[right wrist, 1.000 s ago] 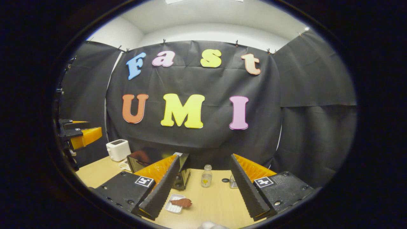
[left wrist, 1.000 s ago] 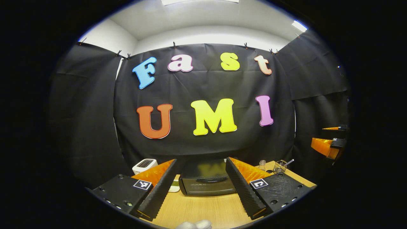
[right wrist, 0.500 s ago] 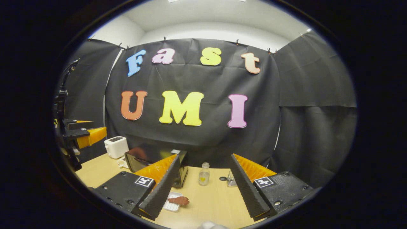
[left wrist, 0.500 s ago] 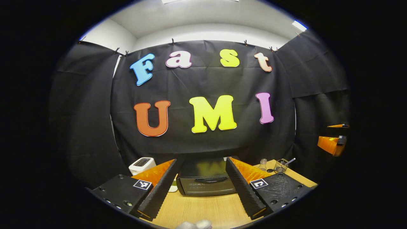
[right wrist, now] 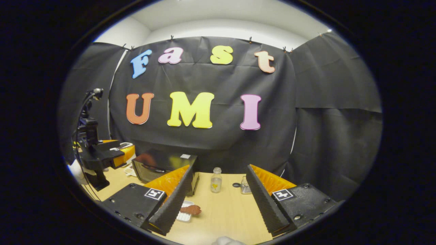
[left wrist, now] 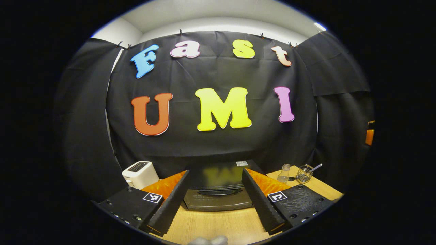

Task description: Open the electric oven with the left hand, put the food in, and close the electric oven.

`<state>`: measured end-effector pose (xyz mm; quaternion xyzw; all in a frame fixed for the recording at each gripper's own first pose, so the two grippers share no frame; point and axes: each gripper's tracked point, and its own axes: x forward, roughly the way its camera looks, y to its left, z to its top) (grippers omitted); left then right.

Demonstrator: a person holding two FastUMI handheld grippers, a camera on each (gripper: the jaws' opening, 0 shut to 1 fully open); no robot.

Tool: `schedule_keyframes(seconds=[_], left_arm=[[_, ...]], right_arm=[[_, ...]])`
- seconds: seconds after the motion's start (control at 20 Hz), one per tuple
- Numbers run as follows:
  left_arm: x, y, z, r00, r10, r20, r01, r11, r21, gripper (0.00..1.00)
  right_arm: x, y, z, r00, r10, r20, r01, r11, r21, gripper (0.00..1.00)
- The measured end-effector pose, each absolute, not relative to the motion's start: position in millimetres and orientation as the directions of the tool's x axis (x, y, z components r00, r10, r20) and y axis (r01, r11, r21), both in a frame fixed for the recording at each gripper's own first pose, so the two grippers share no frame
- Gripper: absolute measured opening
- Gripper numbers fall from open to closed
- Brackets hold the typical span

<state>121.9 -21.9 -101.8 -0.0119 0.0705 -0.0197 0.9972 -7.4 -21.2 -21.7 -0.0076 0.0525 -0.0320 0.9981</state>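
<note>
oven still shut, nothing done yet
the left gripper [left wrist: 214, 194], jaws apart, faced the electric oven [left wrist: 218, 190] at 12 o'clock; the right gripper [right wrist: 218, 197] was spread empty, the food [right wrist: 190, 209] at 9 o'clock.

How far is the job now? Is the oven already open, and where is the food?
Nothing is done yet. The oven door is shut, its handle untouched. The left gripper faces the oven with jaws open, apart from it. The right gripper is open and empty above the table. The food lies on its white tray. Left: open the door, put the food in, close it.
</note>
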Motion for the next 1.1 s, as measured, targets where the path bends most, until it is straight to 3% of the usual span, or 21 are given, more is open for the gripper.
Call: schedule_keyframes(seconds=[0.7, 0.75, 1.1], left_arm=[[210.9, -38.8, -229.0, 0.941, -0.068, -0.332, 0.055, 0.997, -0.047, 0.96], [216.2, -39.9, -221.2, 0.954, -0.072, -0.290, 0.055, 0.996, -0.066, 0.97], [221.8, -36.7, -230.1, 0.941, -0.067, -0.331, 0.050, 0.997, -0.059, 0.97]], right_arm=[[-48.4, -58.5, -50.8, 0.956, -0.211, -0.202, 0.207, 0.978, -0.040, 1.00], [-50.5, -60.3, -51.9, 0.954, -0.217, -0.207, 0.213, 0.976, -0.042, 1.00], [-56.6, -56.4, -54.2, 0.954, -0.212, -0.211, 0.208, 0.977, -0.040, 1.00]])
